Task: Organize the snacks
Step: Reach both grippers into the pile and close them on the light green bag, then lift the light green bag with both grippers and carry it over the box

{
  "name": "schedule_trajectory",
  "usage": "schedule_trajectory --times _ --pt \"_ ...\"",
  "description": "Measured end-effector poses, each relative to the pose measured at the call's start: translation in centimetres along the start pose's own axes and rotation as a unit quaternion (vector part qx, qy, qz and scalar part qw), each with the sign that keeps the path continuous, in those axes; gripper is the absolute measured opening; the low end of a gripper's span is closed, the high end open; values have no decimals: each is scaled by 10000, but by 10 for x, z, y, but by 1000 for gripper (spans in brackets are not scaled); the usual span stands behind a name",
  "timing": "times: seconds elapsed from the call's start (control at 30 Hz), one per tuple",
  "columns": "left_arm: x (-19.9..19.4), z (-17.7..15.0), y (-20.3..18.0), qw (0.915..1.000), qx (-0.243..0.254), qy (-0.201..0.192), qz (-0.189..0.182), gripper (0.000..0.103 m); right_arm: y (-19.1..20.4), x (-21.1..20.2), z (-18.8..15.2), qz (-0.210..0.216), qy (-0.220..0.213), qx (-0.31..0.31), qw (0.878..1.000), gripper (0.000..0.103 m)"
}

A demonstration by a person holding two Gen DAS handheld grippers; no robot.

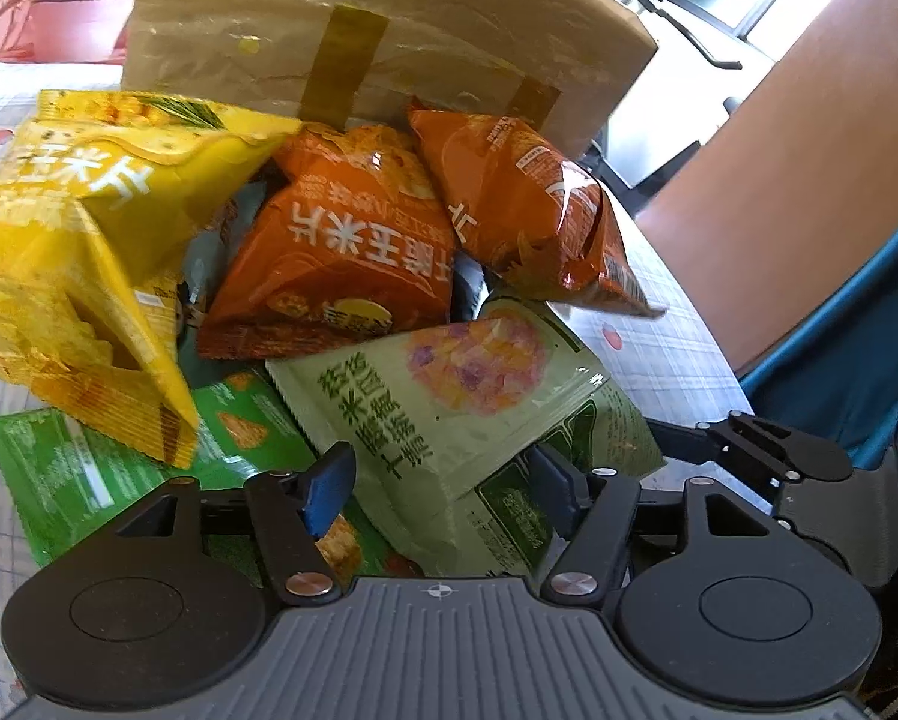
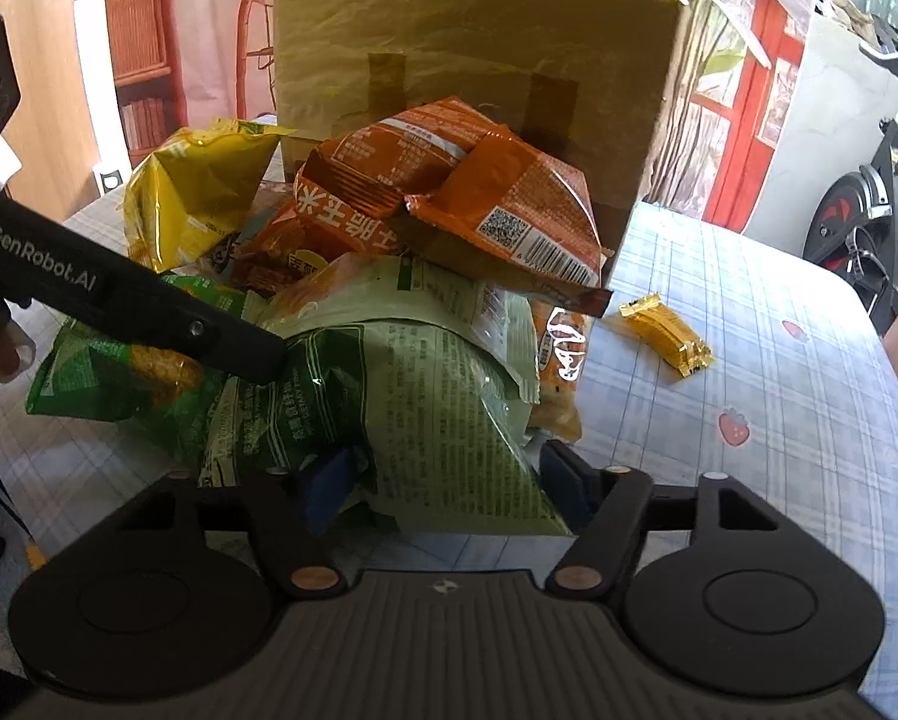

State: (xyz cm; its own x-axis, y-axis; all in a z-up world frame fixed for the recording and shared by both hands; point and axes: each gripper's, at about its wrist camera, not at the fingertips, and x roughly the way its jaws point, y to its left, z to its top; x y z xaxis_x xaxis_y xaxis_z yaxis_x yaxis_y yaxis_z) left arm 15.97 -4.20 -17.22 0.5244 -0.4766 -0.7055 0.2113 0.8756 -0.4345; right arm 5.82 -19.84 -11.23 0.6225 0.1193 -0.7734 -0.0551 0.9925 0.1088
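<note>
A pile of snack bags lies on the checked tablecloth in front of a paper-wrapped box (image 1: 389, 42). In the left wrist view, a yellow bag (image 1: 83, 252), two orange bags (image 1: 335, 258) (image 1: 533, 210), a pale green bag (image 1: 467, 414) and a bright green bag (image 1: 89, 474) show. My left gripper (image 1: 443, 486) stands open with its fingers on either side of the pale green bag's near end. My right gripper (image 2: 449, 486) stands open around the near corner of a pale green bag (image 2: 425, 414). The left gripper's finger (image 2: 149, 312) reaches into the pile in the right wrist view.
A small yellow wrapped snack (image 2: 668, 333) lies alone on the cloth right of the pile. The box (image 2: 479, 60) stands behind the pile. A potted plant (image 1: 59, 6) is at the far left. An exercise bike (image 2: 863, 198) stands beyond the table's right edge.
</note>
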Motion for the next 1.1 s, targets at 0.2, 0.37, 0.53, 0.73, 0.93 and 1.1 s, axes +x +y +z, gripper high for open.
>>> schedule_trajectory --times 0.2,0.37,0.53,0.73,0.93,1.1 --pt "5 -6 -11 9995 287 116 -5 72 -6 -1 -10 152 164 492 9985 63" --pt "8 -5 -10 9995 285 89 -31 72 -5 -2 -12 208 211 550 9980 60" --pt "9 -6 -11 9994 345 56 -28 72 -6 -1 -11 154 164 396 9990 67" --pt "10 -8 -14 9994 342 29 -20 66 -6 -1 -7 184 18 282 9994 69" --pt "4 -8 -13 9995 314 -39 -75 59 0 -2 -6 236 -153 212 9994 58" --pt "-5 -10 -11 9993 344 -127 -119 58 0 -9 -8 346 -211 380 9985 53"
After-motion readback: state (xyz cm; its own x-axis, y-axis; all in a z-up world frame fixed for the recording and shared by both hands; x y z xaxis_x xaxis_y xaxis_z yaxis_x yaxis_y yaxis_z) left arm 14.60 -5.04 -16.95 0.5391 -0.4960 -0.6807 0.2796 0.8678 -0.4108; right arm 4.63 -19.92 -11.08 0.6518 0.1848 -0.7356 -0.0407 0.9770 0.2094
